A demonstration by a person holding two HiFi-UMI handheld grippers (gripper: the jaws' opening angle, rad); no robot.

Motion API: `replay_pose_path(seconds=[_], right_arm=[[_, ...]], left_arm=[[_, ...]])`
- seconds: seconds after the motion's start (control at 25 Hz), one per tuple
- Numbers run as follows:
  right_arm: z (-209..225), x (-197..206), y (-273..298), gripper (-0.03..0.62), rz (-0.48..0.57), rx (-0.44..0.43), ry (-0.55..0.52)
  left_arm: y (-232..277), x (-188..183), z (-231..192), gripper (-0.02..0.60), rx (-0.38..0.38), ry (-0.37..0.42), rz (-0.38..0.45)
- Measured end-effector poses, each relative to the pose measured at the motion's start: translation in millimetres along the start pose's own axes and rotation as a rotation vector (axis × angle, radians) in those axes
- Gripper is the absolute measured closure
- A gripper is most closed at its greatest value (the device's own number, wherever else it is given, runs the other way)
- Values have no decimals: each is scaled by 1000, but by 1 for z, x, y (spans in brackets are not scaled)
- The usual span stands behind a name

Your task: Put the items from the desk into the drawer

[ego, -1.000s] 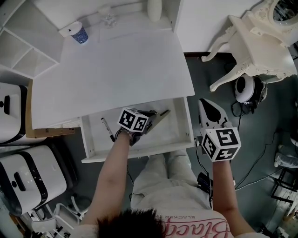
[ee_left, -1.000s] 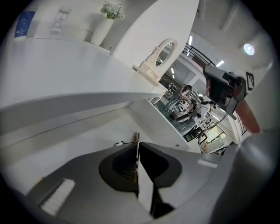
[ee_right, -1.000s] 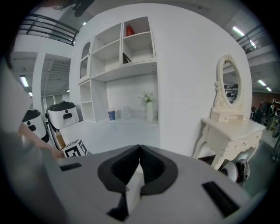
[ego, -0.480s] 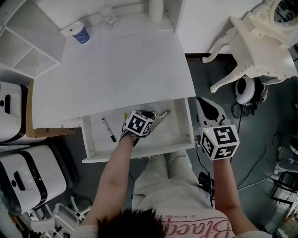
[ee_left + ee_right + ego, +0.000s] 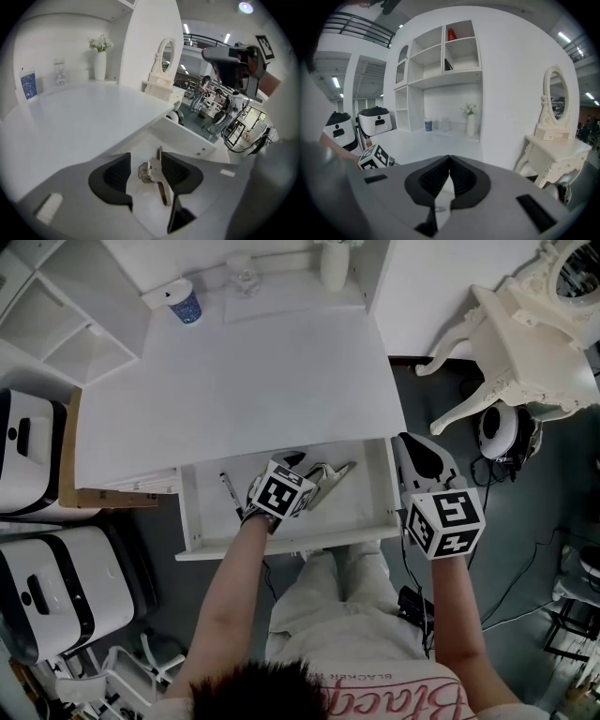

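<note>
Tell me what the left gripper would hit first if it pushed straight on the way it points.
Probably the small silvery metal tool lying on the floor of the white drawer. The left gripper has just been opening its jaws, and the tool sits loose between them.

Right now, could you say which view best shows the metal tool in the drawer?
Left gripper view: the metal tool sits central, close and sharp. Head view shows it small; right gripper view, nothing clear.
</note>
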State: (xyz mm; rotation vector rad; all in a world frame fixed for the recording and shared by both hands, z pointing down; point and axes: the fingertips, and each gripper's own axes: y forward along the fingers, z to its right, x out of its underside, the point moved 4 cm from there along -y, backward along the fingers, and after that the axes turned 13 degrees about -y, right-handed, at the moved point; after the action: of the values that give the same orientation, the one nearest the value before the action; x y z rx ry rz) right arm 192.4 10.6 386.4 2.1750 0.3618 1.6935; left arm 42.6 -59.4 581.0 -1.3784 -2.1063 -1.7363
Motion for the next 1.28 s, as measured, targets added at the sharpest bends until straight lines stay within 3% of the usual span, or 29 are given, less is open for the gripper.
replay_pose_path(seconds=[0.44, 1.28], right_arm=[[-24, -46, -3, 586, 95, -14, -71], [-19, -126, -21, 586, 284, -124, -304]], left_arm=[[-92, -45, -11, 393, -78, 41, 239], [-247, -105, -3, 393, -357, -22, 741]])
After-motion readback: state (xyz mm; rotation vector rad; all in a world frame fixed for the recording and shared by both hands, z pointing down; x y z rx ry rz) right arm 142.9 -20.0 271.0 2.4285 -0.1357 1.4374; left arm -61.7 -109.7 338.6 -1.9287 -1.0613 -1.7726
